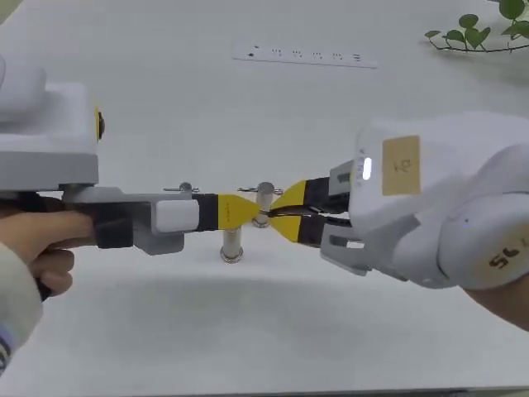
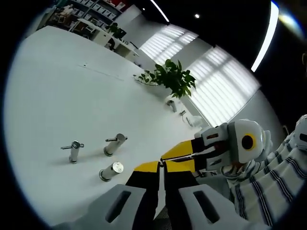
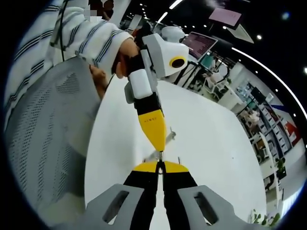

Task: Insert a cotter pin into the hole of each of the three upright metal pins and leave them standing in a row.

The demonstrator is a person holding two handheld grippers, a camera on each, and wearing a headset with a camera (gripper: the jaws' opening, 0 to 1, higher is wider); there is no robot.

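Observation:
Three upright metal pins stand on the white table. The far left pin [image 1: 186, 192] [image 2: 74, 151] and the far right pin [image 1: 264, 195] [image 2: 114, 143] each carry a cotter pin through the head. The near pin [image 1: 231, 245] [image 2: 111, 171] has a bare top. Above the near pin, my left gripper [image 1: 245, 212] [image 2: 161, 164] and right gripper [image 1: 274, 217] [image 3: 160, 164] meet tip to tip. Both have their jaws shut. A small cotter pin [image 1: 260, 219] [image 3: 160, 155] is pinched between the yellow tips and is mostly hidden by them.
A white power strip [image 1: 304, 56] lies at the far side of the table. A green plant [image 1: 483, 31] [image 2: 170, 76] stands at the far right. A person's hand [image 1: 37, 240] grips the left handle, and a grey mesh chair [image 3: 53, 139] is beside the table.

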